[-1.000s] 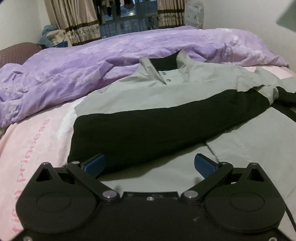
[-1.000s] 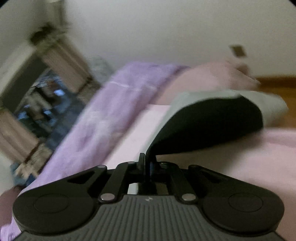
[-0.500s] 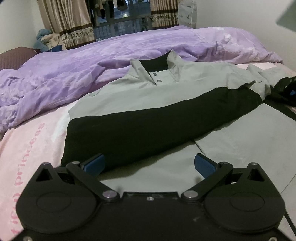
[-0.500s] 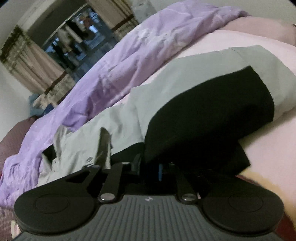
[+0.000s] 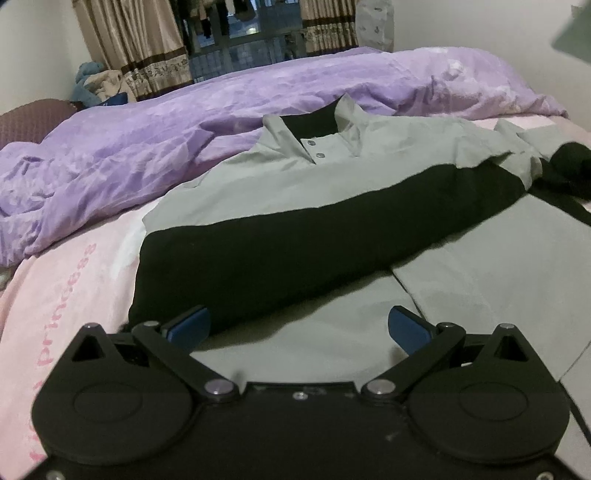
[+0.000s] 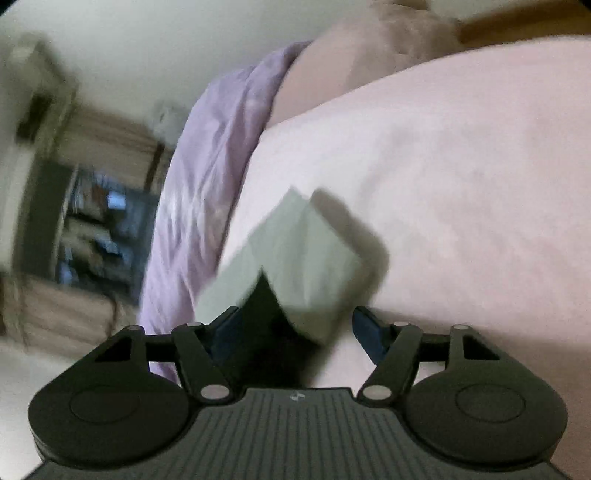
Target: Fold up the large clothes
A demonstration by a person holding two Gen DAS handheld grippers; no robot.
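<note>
A grey and black collared shirt (image 5: 332, 192) lies spread on the pink bed sheet (image 5: 66, 280), collar away from me, its left side folded in. My left gripper (image 5: 299, 326) is open and empty, just above the shirt's lower grey part. In the blurred right wrist view my right gripper (image 6: 295, 326) is open; a grey and black fold of the shirt (image 6: 291, 251) lies between and beyond its blue fingers (image 6: 365, 328), on the pink sheet (image 6: 461, 184). I cannot tell if the fingers touch the cloth.
A rumpled purple duvet (image 5: 155, 147) lies along the far side of the bed and shows in the right wrist view (image 6: 207, 166). Curtains and a dark window (image 5: 236, 33) stand behind. A dark red cushion (image 5: 26, 122) is at far left.
My right gripper has opened and let go of the shirt's sleeve, which now lies folded by it; its view swung toward the bed's far end. The left gripper stayed open and shifted slightly.
</note>
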